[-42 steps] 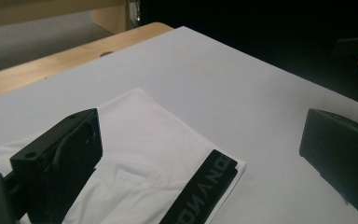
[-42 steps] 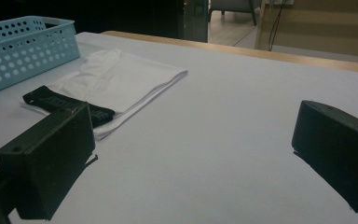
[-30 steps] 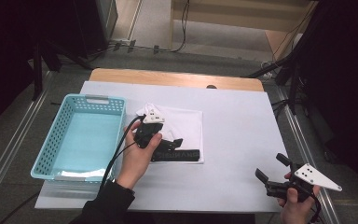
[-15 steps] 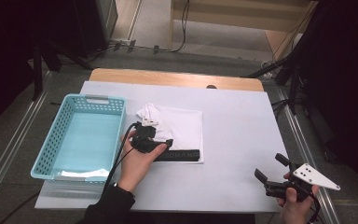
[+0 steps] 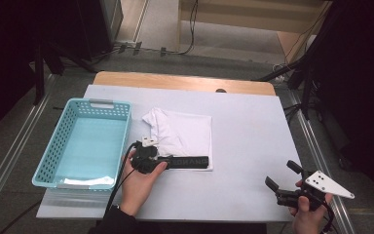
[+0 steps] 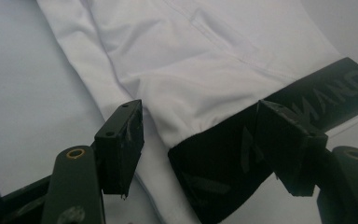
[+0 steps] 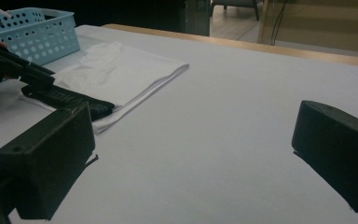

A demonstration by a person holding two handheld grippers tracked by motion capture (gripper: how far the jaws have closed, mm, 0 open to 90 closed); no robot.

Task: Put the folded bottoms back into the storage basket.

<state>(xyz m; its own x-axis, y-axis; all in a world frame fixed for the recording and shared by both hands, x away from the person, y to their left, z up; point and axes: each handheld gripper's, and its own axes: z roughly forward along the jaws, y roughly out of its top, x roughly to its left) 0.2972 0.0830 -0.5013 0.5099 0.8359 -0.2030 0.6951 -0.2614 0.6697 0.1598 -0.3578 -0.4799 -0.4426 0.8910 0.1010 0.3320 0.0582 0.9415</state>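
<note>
White folded garment [image 5: 182, 132] with a black waistband [image 5: 189, 162] lies flat on the pale table [image 5: 253, 126], its band running along the edge nearest the person. The cloth is smooth and slightly glossy, folded into a rough rectangle with a rumpled, puckered corner toward the basket; soft creases and a stitched seam cross it in the left gripper view [image 6: 205, 60]. The band [image 6: 242, 149] is matte black with grey lettering, only partly readable.

The left gripper [image 5: 148, 161] sits at the band's end nearest the basket. In its own view [image 6: 200, 140] the jaws stand wide apart, one on each side of the band's corner, one over white fabric and the other over the black strip; they hold nothing. Whether they touch the cloth cannot be told.

The right gripper [image 5: 285, 178] is well apart from the garment, near the table's front corner on the person's right. Its jaws [image 7: 191, 154] gape wide over bare tabletop, empty. Beyond them the garment [image 7: 116, 70] lies ahead and to the left.

A light blue perforated basket [image 5: 53, 156] stands just beside the left gripper, on the side away from the garment.
</note>
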